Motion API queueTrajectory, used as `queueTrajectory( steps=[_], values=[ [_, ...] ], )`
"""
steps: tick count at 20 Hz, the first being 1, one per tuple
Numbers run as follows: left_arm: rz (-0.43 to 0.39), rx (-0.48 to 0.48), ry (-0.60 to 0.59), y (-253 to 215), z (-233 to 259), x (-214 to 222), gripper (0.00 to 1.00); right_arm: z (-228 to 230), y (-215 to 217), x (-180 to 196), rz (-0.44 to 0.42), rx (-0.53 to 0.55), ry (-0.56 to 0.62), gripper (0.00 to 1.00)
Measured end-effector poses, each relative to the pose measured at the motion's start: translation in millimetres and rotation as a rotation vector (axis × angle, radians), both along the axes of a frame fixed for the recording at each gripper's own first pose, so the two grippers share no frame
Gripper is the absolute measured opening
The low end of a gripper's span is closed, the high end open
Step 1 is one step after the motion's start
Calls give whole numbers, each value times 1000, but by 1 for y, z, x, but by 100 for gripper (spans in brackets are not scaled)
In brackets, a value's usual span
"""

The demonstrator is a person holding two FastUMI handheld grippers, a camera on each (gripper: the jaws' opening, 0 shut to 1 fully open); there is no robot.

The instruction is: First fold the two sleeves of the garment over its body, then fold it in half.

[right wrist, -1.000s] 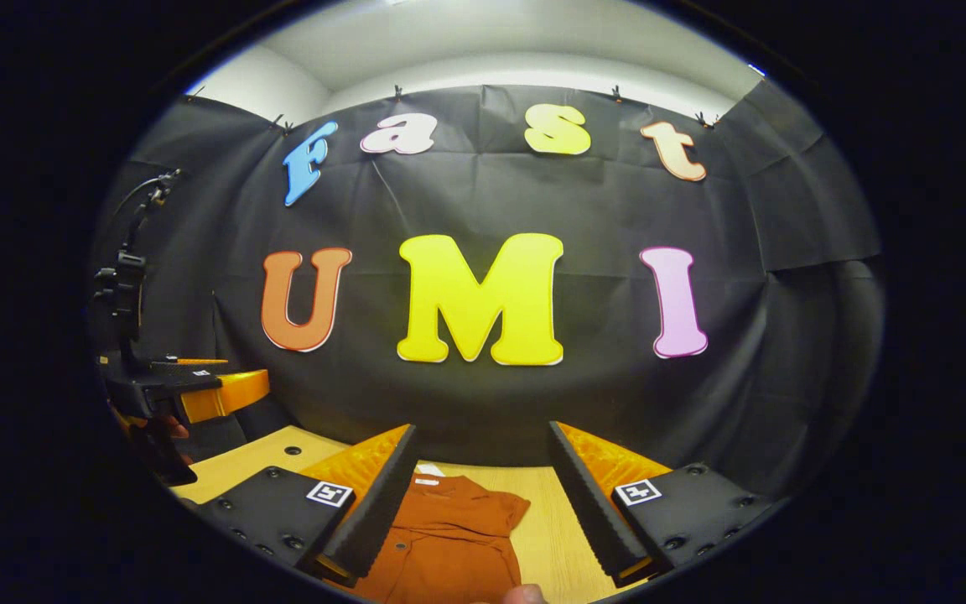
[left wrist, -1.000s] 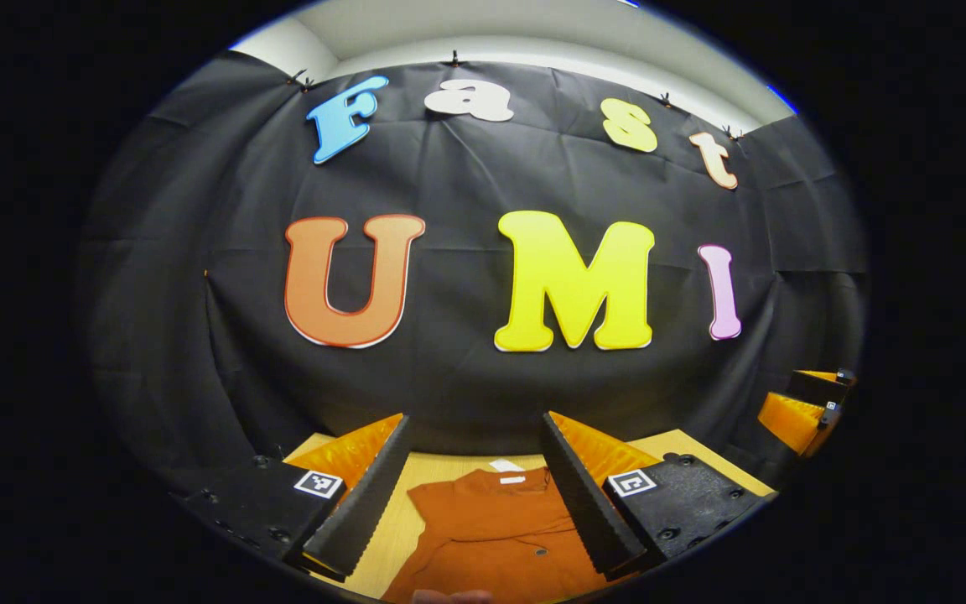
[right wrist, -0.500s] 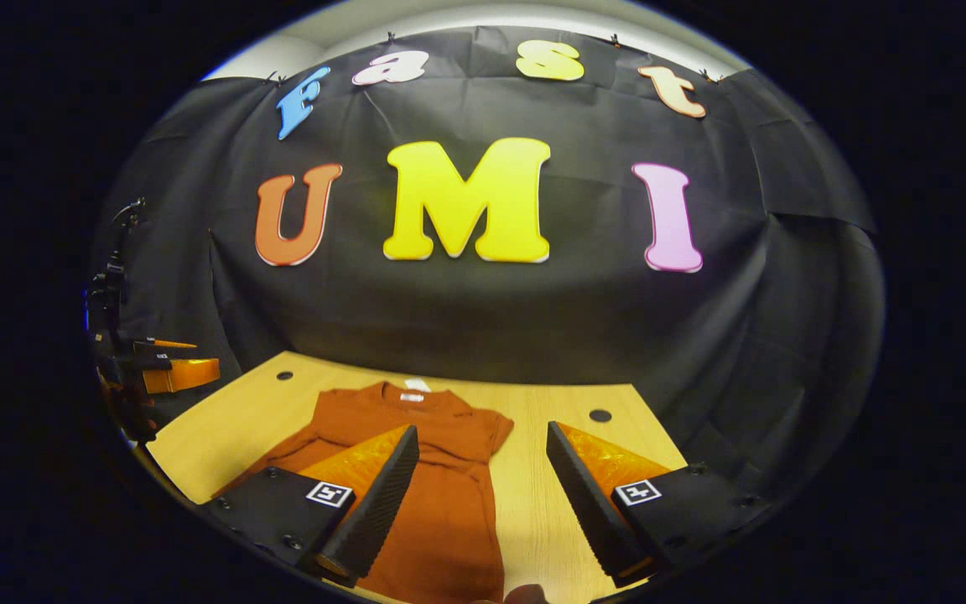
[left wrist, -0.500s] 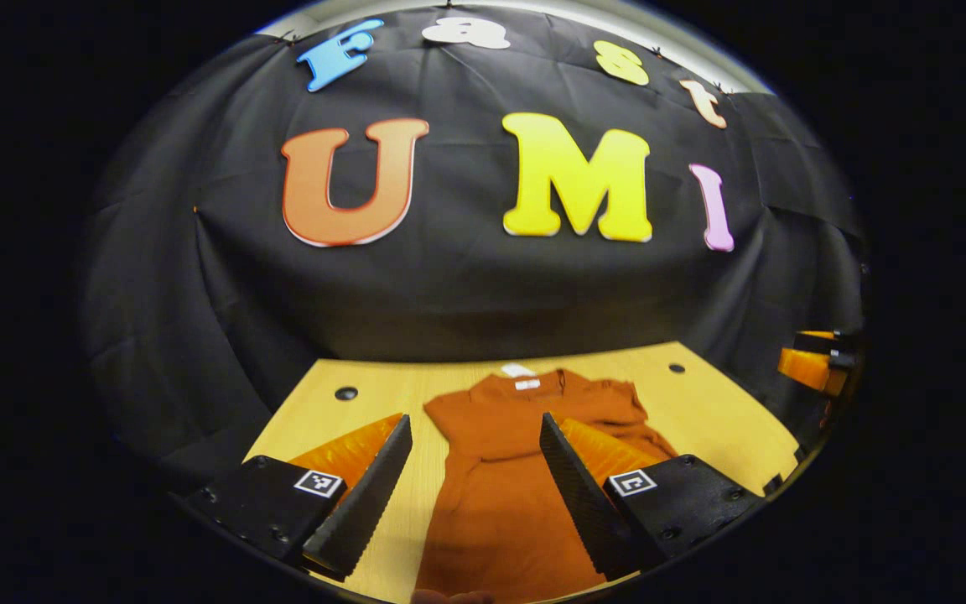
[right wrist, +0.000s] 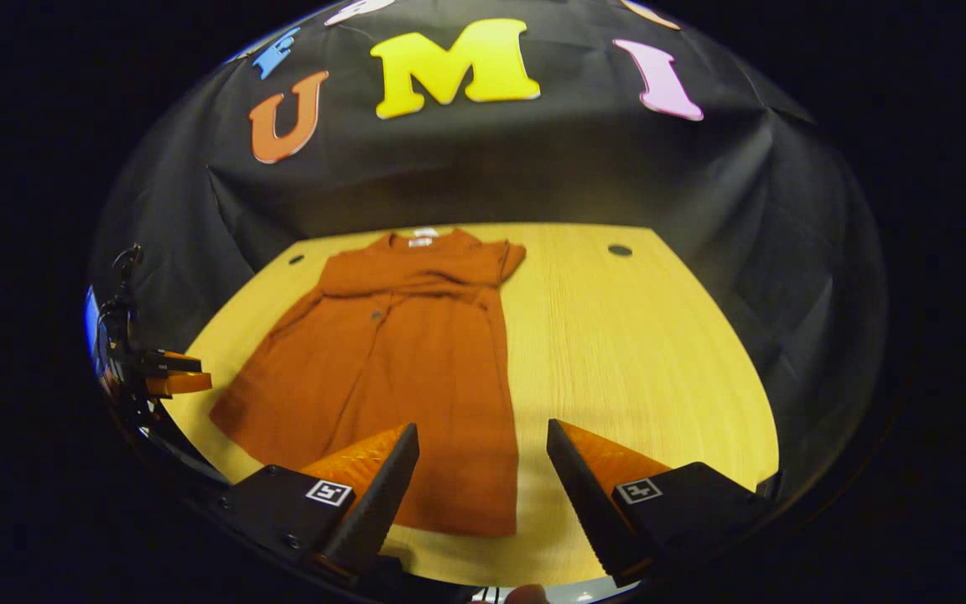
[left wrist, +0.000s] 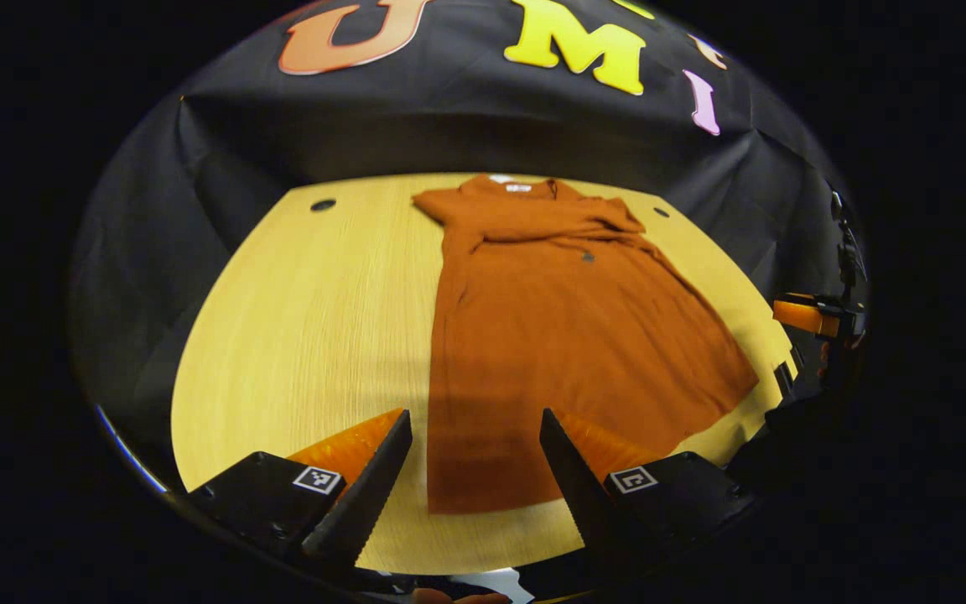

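In the left gripper view, the left gripper's [left wrist: 475, 457] right finger covered part of the garment's [left wrist: 550, 335] hem at about 5 o'clock, and the right gripper [left wrist: 814, 315] at 3 o'clock was cut off by the edge, so its jaw state could not be determined. In the right gripper view, the right gripper's [right wrist: 483, 470] left finger hid the hem at 7 o'clock. The left gripper [right wrist: 164, 382] at 9 o'clock was too small to tell whether open or closed.

Light falls from above, bright on the wooden table [left wrist: 315, 319] and dim at the edges. Soft shadows darken the garment's [right wrist: 416, 361] near hem. Fisheye bending curves the table's sides.
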State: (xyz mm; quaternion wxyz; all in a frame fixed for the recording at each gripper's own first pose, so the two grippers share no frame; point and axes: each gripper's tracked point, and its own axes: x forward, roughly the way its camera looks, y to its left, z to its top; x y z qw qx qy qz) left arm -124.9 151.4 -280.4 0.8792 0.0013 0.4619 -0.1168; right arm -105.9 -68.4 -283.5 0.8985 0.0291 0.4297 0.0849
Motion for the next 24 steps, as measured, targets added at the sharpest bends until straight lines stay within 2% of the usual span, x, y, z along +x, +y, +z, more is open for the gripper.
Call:
queueTrajectory(
  steps=[6, 9, 10, 13, 14, 15, 16, 18, 19, 20, 21, 23, 24],
  values=[
    [112, -89, 90, 8, -24, -16, 100, -62, -1, -42, 9, -49, 155, 98],
    [127, -128, 144, -1, -33, -28, 99, -76, 4, -53, -6, -36, 200, 98],
    [123, -131, 111, -2, -30, -22, 99, -78, 4, -56, -11, -37, 218, 98],
    [133, -168, 129, -13, -33, -23, 100, -78, 6, -53, -4, -51, 211, 98],
    [138, -189, 127, -18, -31, -23, 98, -82, 6, -52, -3, -69, 210, 95],
    [143, -221, 138, -26, -31, -23, 95, -81, 7, -48, 1, -71, 208, 87],
    [149, -254, 139, -35, -31, -21, 91, -81, 10, -45, -1, -59, 203, 70],
    [156, -290, 140, -46, -31, -19, 76, -84, 12, -43, -24, -28, 198, 34],
    [156, -282, 149, -48, -36, -17, 70, -83, 15, -40, -36, -5, 195, 28],
    [152, -274, 151, -48, -39, -16, 77, -83, 17, -39, -49, 19, 197, 17],
    [163, -244, 155, -43, -41, -14, 55, -83, 18, -37, -56, 27, 199, 8],
    [164, -253, 161, -45, -41, -11, 12, -83, 19, -36, -46, 15, 205, 5],
    [162, -249, 159, -45, -41, -11, 10, -83, 20, -35, -31, 10, 203, 7]
  ],
)
